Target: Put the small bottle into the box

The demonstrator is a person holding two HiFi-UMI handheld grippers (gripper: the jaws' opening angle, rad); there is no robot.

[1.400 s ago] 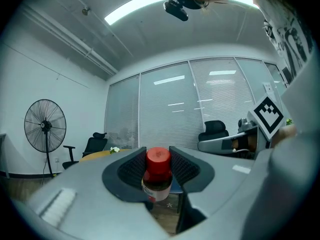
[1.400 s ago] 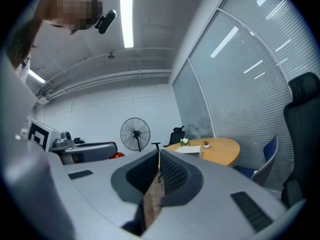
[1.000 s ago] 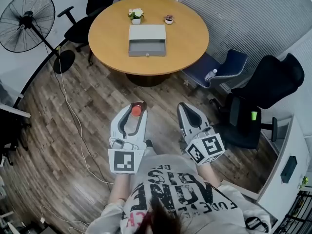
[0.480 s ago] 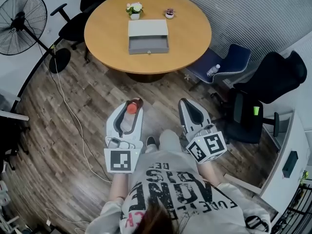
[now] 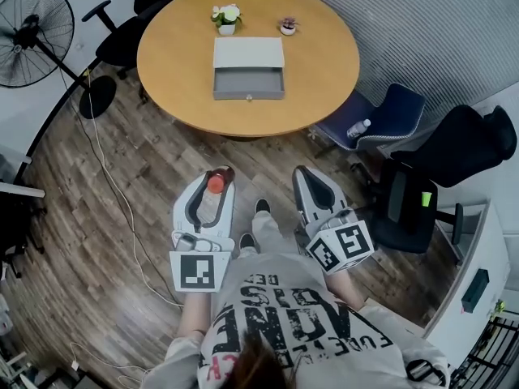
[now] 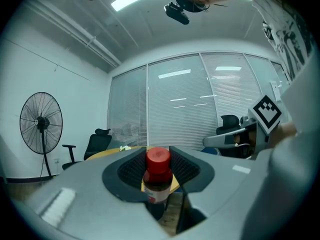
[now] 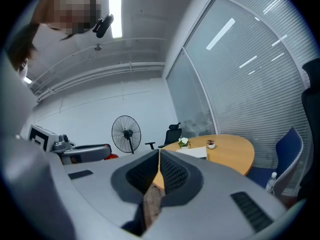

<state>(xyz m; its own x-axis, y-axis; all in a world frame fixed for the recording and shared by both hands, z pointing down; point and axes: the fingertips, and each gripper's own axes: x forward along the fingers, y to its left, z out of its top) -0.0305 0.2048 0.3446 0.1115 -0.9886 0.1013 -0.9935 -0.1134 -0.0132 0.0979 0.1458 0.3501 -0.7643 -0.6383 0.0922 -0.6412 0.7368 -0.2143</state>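
Carrying is the step in hand: left hand-held gripper (image 5: 216, 177) clamps the small bottle (image 6: 158, 176) (red cap) between its half-open jaws, while right hand-held gripper (image 5: 307, 178) is closed, empty. The open box (image 5: 248, 70) stands well ahead on the tabletop (image 5: 324, 55); the next move probably needs a forward reach over it.

Three views, one room ahead of us

Our head camera looks steeply down from high, the round table (image 5: 170, 63) far at twelve o'clock, the left gripper (image 5: 216, 173) and right gripper (image 5: 302, 174) close beneath. Each gripper view sits low and looks level along its own jaws toward that table. We find table and fan (image 5: 36, 35) in all three: ten o'clock overhead, nine from either gripper.
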